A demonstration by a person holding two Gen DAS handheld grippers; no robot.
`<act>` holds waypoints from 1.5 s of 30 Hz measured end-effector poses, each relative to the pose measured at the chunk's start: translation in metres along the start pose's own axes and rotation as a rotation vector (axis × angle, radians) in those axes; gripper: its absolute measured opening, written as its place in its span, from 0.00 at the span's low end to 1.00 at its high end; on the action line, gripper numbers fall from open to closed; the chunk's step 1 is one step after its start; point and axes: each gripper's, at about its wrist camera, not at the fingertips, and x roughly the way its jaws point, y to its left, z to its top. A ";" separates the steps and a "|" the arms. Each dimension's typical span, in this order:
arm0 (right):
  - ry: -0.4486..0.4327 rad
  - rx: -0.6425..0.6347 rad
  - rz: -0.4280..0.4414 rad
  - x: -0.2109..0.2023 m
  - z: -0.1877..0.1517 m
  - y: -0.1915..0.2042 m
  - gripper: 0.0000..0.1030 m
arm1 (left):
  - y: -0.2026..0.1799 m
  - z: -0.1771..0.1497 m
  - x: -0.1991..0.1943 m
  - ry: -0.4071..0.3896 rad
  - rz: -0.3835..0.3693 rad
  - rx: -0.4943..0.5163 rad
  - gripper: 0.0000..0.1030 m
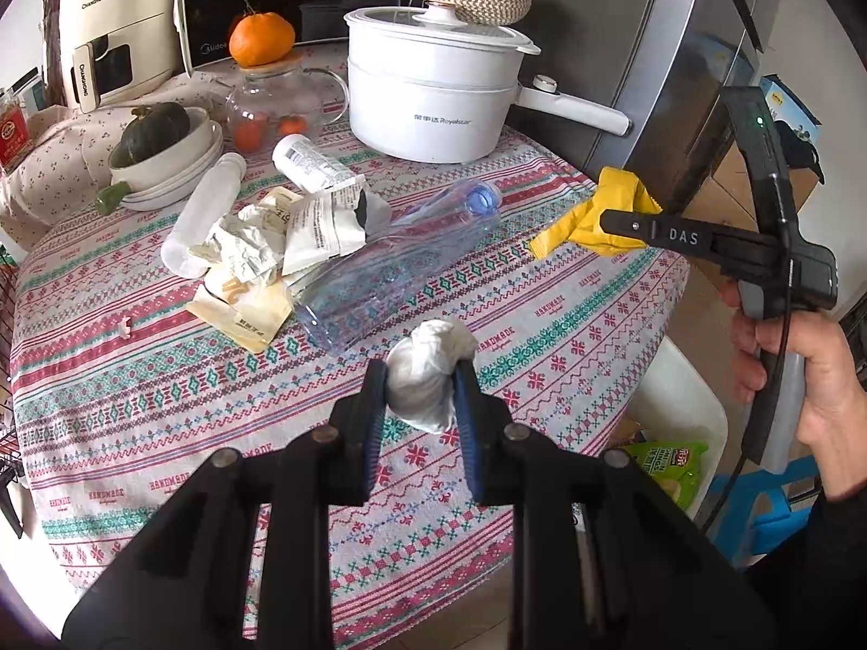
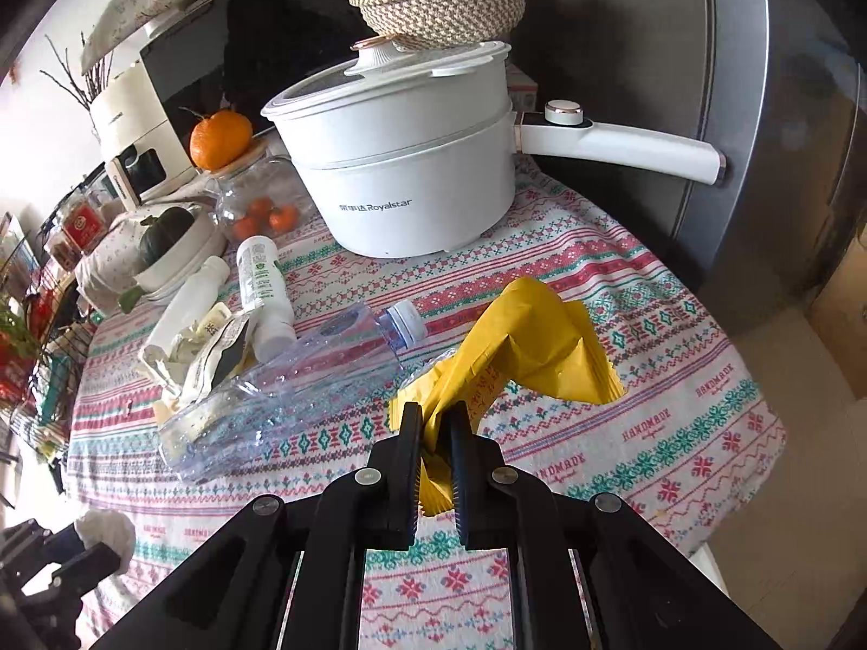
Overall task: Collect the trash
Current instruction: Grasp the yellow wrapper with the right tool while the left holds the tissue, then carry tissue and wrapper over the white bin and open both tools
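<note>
Both grippers hold trash over the patterned desk [image 1: 162,379]

Right gripper [image 2: 436,422] clamps the yellow wrapper [image 2: 531,341] — lifted above the desk's right edge; left gripper [image 1: 422,379] pinches a white tissue wad [image 1: 428,374] — above the near side.

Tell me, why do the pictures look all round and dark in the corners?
Left wrist view: the fisheye lens bends the table edge and blackens the corners. Right wrist view: same curving, the fridge bows, and daylight washes out the upper left.
</note>
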 end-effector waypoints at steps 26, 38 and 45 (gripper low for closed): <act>0.036 0.108 -0.055 -0.139 -0.141 -0.089 0.10 | -0.145 -0.055 -0.001 0.006 -0.137 0.311 0.26; 0.093 0.131 -0.128 -0.140 -0.169 -0.122 0.10 | -0.207 -0.077 0.047 0.025 -0.180 0.448 0.27; 0.126 0.147 -0.148 -0.136 -0.180 -0.135 0.10 | -0.215 -0.081 0.066 0.058 -0.188 0.450 0.32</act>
